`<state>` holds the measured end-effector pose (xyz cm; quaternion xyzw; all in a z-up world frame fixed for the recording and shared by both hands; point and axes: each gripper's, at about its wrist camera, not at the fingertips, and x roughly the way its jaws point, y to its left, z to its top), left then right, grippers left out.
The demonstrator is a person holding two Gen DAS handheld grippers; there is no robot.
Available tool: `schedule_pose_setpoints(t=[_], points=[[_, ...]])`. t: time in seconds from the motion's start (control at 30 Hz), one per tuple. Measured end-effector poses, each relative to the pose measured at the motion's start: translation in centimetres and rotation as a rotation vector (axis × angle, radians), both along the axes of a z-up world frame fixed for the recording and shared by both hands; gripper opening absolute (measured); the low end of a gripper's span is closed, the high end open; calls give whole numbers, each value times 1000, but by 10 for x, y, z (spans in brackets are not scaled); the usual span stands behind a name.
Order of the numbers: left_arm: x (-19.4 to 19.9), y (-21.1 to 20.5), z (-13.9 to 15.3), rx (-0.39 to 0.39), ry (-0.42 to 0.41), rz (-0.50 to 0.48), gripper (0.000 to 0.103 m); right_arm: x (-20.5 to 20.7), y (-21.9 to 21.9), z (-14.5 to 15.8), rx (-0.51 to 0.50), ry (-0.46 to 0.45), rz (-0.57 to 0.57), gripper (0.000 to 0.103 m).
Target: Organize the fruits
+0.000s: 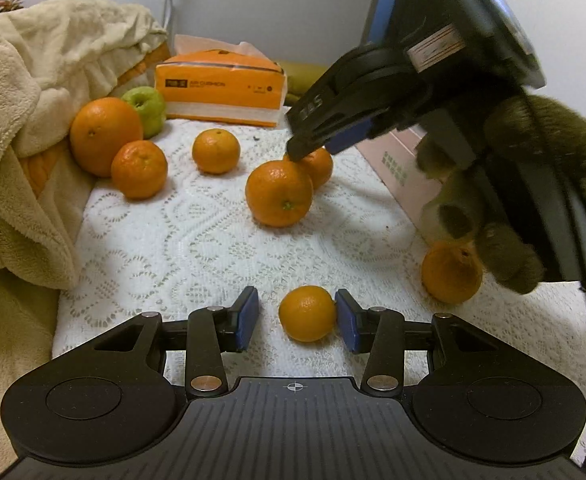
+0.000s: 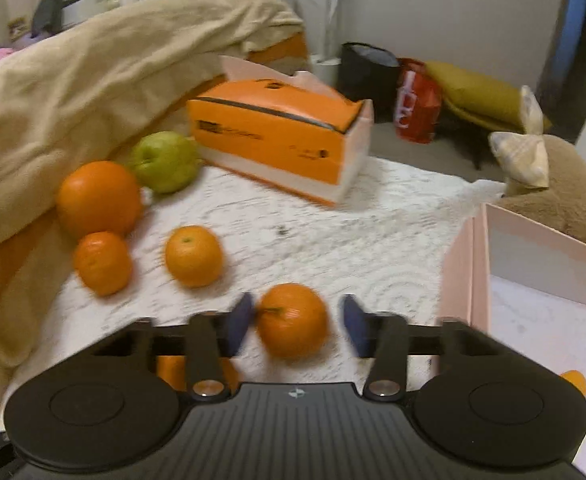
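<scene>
Several oranges and a green apple (image 1: 147, 110) lie on a white lace cloth (image 1: 181, 240). My left gripper (image 1: 298, 319) is low over the cloth with a small orange (image 1: 307, 313) between its blue pads. The right pad touches it; a gap shows at the left pad. My right gripper (image 2: 297, 325) straddles another orange (image 2: 293, 320): its left pad is against the fruit and its right pad stands clear, though the picture is blurred. In the left wrist view that gripper (image 1: 299, 151) points down over two oranges (image 1: 279, 192), held by a gloved hand (image 1: 505, 208).
An orange tissue pack (image 2: 277, 136) stands at the back. A beige blanket (image 1: 33, 120) lines the left side. An open pink box (image 2: 469, 264) sits at the right with an orange (image 2: 573, 380) inside. Another orange (image 1: 451, 272) lies by the box.
</scene>
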<state>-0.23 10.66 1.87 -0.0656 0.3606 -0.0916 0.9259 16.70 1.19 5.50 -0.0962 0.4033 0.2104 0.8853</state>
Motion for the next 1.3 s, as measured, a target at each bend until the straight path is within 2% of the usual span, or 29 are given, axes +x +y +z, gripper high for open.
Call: schedule_pose_setpoints(t=[0.1, 0.27, 0.3, 0.4, 0.57, 0.7, 0.8, 0.93, 1.03, 1.1, 1.13, 1.17, 1.3], points=[[0, 1, 0, -1, 1, 0, 47, -8, -4, 12, 15, -25, 19, 13], [0, 0, 0, -5, 3, 5, 46, -7, -13, 22, 43, -18, 20, 14], [0, 0, 1, -3, 3, 5, 46, -5, -13, 20, 36, -24, 13, 18], [-1, 0, 0, -3, 1, 4, 46, 0, -10, 11, 46, -10, -1, 54], [-1, 1, 0, -11, -1, 3, 46, 16, -3, -17, 35, 56, -54, 56], [-1, 2, 0, -14, -3, 2, 46, 19, -7, -21, 60, 86, -52, 43], [-1, 2, -1, -12, -4, 2, 46, 2, -10, -4, 59, 30, -31, 43], [-1, 1, -1, -4, -6, 1, 46, -35, -31, 30, 129, -13, 44, 43], [-1, -1, 0, 14, -9, -8, 46, -67, -54, 46, 145, -45, 59, 43], [-3, -7, 0, 25, -13, -42, 45, -88, -72, 50, 142, -70, 57, 43], [-5, -11, 0, 31, -18, -66, 42, -101, -84, 50, 137, -81, 46, 43], [-6, -15, 0, 39, -19, -90, 34, -110, -94, 50, 132, -88, 34, 43], [-15, -39, 1, 84, -31, -172, 34, -142, -136, 38, 96, -102, -20, 43]])
